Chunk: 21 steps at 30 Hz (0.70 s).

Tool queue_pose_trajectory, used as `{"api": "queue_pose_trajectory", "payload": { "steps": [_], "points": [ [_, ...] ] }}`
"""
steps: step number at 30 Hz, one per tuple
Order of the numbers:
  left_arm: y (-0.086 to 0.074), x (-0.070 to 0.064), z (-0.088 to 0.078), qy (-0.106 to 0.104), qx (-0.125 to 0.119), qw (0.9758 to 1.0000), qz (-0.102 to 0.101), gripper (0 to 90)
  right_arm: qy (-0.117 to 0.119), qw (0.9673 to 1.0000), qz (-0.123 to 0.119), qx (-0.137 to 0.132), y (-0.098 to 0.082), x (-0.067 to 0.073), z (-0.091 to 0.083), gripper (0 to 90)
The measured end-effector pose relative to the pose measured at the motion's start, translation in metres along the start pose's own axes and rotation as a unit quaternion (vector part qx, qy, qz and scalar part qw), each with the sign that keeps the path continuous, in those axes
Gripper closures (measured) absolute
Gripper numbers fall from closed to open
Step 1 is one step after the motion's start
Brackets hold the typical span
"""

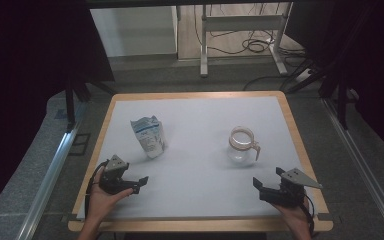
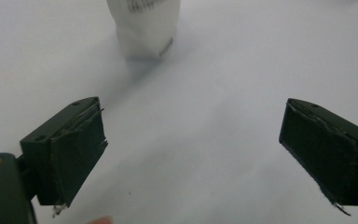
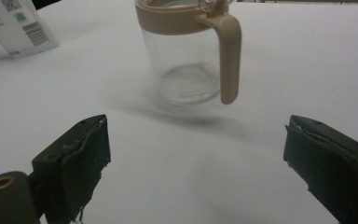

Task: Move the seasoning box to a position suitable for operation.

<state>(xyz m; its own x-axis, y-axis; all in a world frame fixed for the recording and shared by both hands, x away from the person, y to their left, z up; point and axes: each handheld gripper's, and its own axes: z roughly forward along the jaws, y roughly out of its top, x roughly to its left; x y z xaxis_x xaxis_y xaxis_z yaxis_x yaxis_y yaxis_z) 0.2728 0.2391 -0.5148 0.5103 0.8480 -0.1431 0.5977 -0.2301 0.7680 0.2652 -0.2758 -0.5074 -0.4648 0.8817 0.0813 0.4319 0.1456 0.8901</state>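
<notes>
- White worktop (image 1: 200,170) under us: both the left gripper (image 1: 136,184) and right gripper (image 1: 258,186) stand wide apart, holding nothing.
- Ahead of the left gripper, the crumpled white-and-blue paper pouch (image 1: 149,136) could topple if nudged.
- Ahead of the right gripper, the clear glass jug with the beige collar and handle (image 1: 242,145) might slip from a pinch.

- Counter (image 1: 200,165): I see a matt white top, smooth, with a light wood rim.
- Pouch (image 1: 149,136): white and blue printed packaging, crinkled, slight sheen; looks like plastic film or coated paper, I can't tell which.
- Jug (image 1: 242,146): clear glossy glass or plastic body, beige matt plastic collar and handle.
- Left hand-held gripper (image 1: 139,183): black matt plastic body, rough worn pads (image 2: 77,158) with frayed edges.
- Right hand-held gripper (image 1: 258,186): same black matt finish, grey plate on top.
</notes>
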Motion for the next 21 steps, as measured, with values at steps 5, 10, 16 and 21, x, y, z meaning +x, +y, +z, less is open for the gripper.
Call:
{"api": "queue_pose_trajectory", "payload": {
  "steps": [5,10,16,21],
  "points": [
    [0.0,0.0,-0.005,0.0,-0.014,0.9998,-0.012,11.7,0.005,1.0,-0.002,0.0,-0.001,-0.004,0.001,8.2],
    [0.0,0.01,-0.006,-0.019,-0.013,0.9997,-0.002,12.8,0.017,0.9998,-0.006,-0.003,-0.004,-0.006,-0.001,10.3],
    [0.001,0.006,-0.013,-0.012,-0.029,0.9995,0.012,12.7,0.021,0.9994,-0.027,0.0,0.004,0.007,0.007,10.3],
    [-0.002,0.003,-0.008,-0.009,-0.025,0.9993,0.026,12.2,0.014,0.999,-0.041,-0.007,0.014,0.015,0.001,11.1]
  ]
}}
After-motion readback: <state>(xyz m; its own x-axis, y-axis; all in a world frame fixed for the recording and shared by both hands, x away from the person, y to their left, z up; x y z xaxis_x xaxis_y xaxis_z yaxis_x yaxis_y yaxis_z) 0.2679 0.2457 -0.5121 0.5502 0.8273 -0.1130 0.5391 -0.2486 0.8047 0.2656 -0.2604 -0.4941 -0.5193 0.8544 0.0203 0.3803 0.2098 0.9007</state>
